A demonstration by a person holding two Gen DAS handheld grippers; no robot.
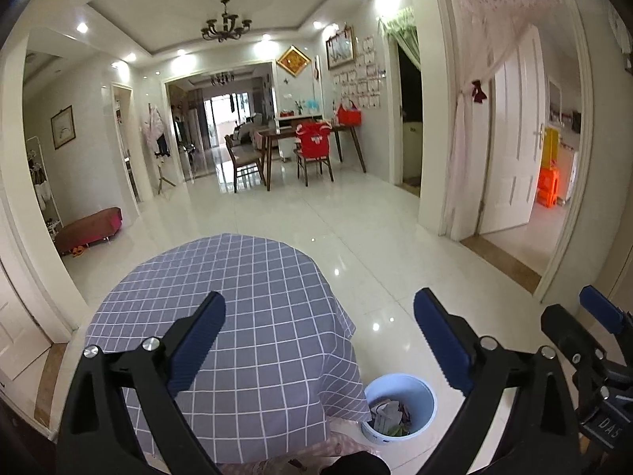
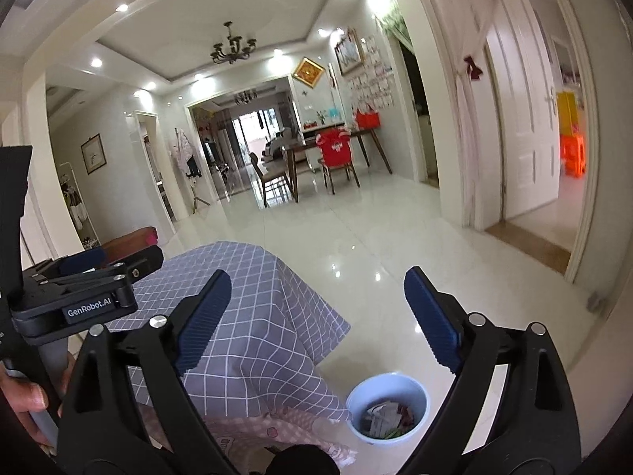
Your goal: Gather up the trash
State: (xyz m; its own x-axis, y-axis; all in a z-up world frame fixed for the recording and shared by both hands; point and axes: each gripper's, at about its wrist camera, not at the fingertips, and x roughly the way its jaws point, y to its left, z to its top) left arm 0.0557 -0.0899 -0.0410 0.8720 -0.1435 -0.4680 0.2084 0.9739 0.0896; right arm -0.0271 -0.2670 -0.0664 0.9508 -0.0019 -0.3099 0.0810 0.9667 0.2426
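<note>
Two grippers are seen, both raised above the table; the left gripper (image 1: 319,308) is spread wide with nothing between its two blue pads (image 1: 196,346); the right gripper (image 2: 317,289) is likewise spread wide and nothing is held; no earlier view is given, so only this state is noted.

One round table (image 1: 237,277) covered by one grey checked cloth is seen below and ahead of the left gripper, slightly to its left; a second, pink patterned cloth (image 2: 245,431) is glimpsed under the grey one at the near edge; no loose items are seen on the cloth top.

One pale blue bin (image 1: 425,390) is placed on the floor just beside the table, below the gap between the left gripper's fingers, nearer its right finger; in the right wrist view the same bin (image 2: 358,392) is seen below the jaws, toward the right finger; trash (image 1: 389,415) is seen inside it: crumpled paper, something reddish, something green; pieces cannot be counted.

One hand (image 2: 23,399) is seen on the left gripper's handle at the left of the right wrist view.

Further ahead: one dining table, two chairs (image 1: 314,150), two chandeliers.
</note>
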